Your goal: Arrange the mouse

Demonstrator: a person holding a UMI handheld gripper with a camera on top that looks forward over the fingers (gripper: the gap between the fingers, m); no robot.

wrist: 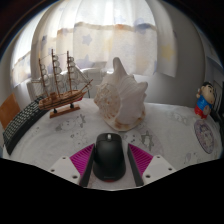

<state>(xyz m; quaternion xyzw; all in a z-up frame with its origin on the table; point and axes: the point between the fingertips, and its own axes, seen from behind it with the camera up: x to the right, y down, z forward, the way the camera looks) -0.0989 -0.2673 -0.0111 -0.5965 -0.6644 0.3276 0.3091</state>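
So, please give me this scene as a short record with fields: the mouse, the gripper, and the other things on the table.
mouse: black mouse, between the fingers
gripper: gripper, pink pads either side of mouse; grip cannot be told
beyond fingers: seashell
beside seashell: model ship
near ship: keyboard
other side: figurine
surface: table

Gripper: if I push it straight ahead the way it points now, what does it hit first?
The gripper already has the mouse between its fingers. Beyond that, the conch shell looks first in line, though depth is unclear.
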